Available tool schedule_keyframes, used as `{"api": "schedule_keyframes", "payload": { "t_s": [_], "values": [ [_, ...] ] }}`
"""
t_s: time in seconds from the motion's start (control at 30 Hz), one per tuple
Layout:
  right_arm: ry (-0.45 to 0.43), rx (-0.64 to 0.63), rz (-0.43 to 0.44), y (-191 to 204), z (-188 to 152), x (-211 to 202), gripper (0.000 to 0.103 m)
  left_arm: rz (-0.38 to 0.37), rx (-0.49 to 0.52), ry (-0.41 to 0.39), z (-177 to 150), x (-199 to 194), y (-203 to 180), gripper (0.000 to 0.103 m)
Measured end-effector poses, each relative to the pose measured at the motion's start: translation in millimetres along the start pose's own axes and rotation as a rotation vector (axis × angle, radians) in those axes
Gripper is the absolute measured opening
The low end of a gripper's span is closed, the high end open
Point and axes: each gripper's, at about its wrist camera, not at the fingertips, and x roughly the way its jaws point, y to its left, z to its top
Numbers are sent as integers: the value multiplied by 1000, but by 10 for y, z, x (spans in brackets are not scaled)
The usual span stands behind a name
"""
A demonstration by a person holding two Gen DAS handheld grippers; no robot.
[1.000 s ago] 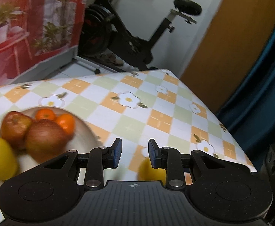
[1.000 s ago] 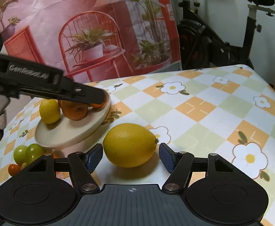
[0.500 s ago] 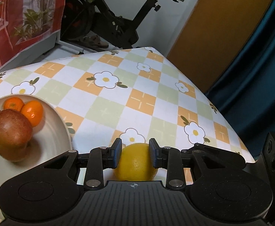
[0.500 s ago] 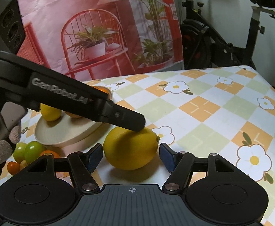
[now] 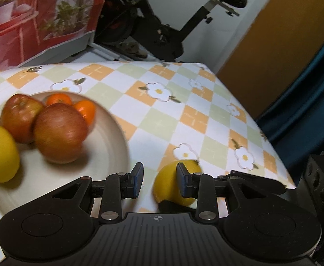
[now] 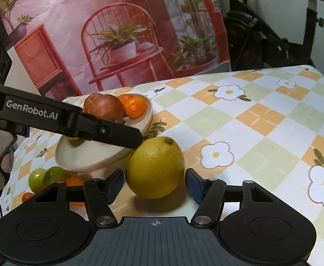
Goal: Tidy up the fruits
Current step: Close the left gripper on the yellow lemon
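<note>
Sitting low centre in my right wrist view, the big lemon (image 6: 155,168) rests on the checked tablecloth (image 6: 261,133), between the blue pads of my right gripper (image 6: 154,185). Jaws have just been closing in, yet slim gaps show on both sides, so it's open around the lemon, no grip. Lemon's long axis tilts up toward the top of the frame, stem nub at its upper right.

Plate (image 6: 82,157) sits left of centre, just beside the lemon, cream coloured. On it: two red-brown apples (image 6: 105,108), two small oranges (image 6: 134,106), and a small lemon (image 5: 0,153) at the left edge of the left wrist view. Loose on the cloth at lower left: two green fruits (image 6: 46,176) and small orange ones (image 6: 74,181), partly behind my gripper.

My left gripper (image 5: 157,182) hangs over the plate's right rim in its own view, jaws narrow and open, nothing between them. The big lemon sits partly behind its right finger; whether they touch, I cannot tell. Left view is motion-blurred.

Exercise bike (image 5: 168,33) stands behind the table.
</note>
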Motion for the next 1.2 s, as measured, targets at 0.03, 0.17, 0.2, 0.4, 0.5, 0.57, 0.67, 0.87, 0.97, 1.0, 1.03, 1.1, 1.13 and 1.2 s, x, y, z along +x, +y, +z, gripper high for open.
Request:
{"api": "schedule_keyframes", "payload": {
  "t_s": [0.03, 0.17, 0.2, 0.4, 0.5, 0.57, 0.67, 0.87, 0.97, 1.0, 1.03, 1.1, 1.13, 1.2],
  "values": [
    [-1, -2, -1, 3, 2, 1, 53, 3, -3, -2, -6, -10, 14, 35],
    [-1, -41, -11, 52, 0, -3, 53, 0, -11, -19, -3, -39, 30, 33],
    [1, -50, -14, 64, 1, -3, 53, -3, -9, -27, 6, -42, 21, 34],
    [12, -118, -39, 168, 16, 14, 53, -63, 41, -3, 89, 70, -137, 42],
    [12, -130, -45, 192, 19, 18, 53, -65, 62, 25, 71, 152, -188, 42],
    [10, -124, -42, 178, 18, 22, 53, -61, 77, 27, 55, 162, -198, 41],
    [-1, -106, -23, 141, 6, 17, 54, -73, 55, 34, 53, 161, -133, 42],
    [-4, -23, 20, 40, -46, -7, 51, -90, 31, 32, 42, 156, -73, 42],
    [-7, -21, 20, 48, -53, -16, 50, -88, 32, 28, 24, 138, -79, 42],
    [-4, -28, 21, 61, -49, -18, 50, -85, 29, 24, 15, 125, -77, 42],
    [-3, -34, 22, 77, -41, -18, 50, -85, 25, 16, 5, 99, -68, 42],
    [-10, -58, 24, 122, -14, -31, 50, -84, 15, -5, -3, 31, -44, 42],
    [-14, -71, 23, 150, 4, -35, 50, -83, 8, -15, -1, -1, -31, 42],
    [-20, -103, 21, 224, 59, -39, 50, -81, -7, -34, 15, -69, 4, 42]
  ]
}}
